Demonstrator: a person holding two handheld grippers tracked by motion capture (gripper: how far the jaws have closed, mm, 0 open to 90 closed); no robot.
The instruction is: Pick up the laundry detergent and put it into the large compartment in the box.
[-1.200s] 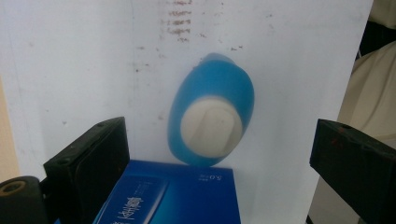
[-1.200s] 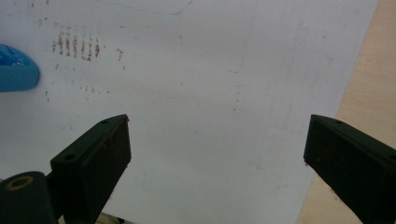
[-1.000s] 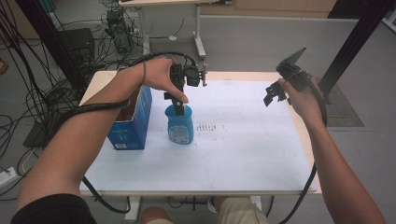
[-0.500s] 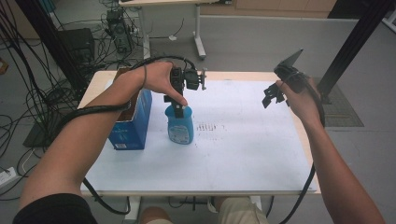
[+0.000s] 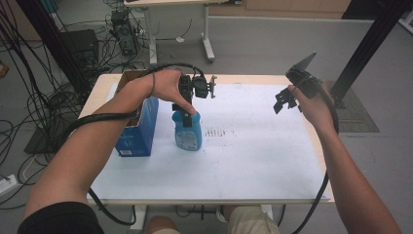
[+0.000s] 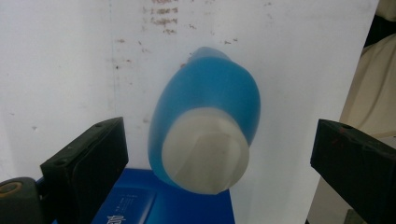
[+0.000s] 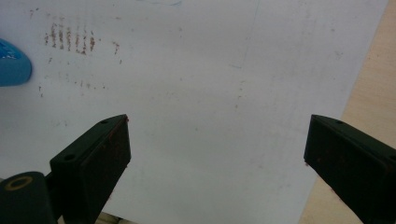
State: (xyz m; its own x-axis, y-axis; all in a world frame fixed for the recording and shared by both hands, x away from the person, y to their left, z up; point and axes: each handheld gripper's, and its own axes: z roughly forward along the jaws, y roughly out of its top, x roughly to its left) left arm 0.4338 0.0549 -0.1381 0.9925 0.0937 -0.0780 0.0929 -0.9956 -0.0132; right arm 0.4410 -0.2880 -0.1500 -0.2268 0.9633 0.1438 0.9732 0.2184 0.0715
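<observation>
Item 1, blue bottle (image 5: 187, 135): stands upright on the white sheet (image 5: 243, 161) that covers the table (image 5: 95, 95), left of centre in the high view. White cap on top. In the left gripper view the bottle (image 6: 205, 112) is seen from above, its cap toward the camera, midway between the two black jaws and touching neither.

Item 2, left gripper (image 5: 187, 117): held directly over the bottle, pointing down. Jaws spread wide, one at 8 o'clock and one at 4 o'clock of the cap in its own view, clear gaps on both sides. Holds nothing.

Item 3, blue box (image 5: 139, 131): stands at 9 o'clock of the bottle, just beside it; its top flap is open, its far end near the table's far left corner.

Item 4, right gripper (image 5: 282, 101): held above the table's far right part, at 2 o'clock of the bottle and well apart from it. Jaws wide, empty; its own view looks down on bare sheet and a strip of wooden table edge.

Item 5, brownish smudge marks (image 5: 219, 132): on the sheet at 3 o'clock of the bottle, near it.
</observation>
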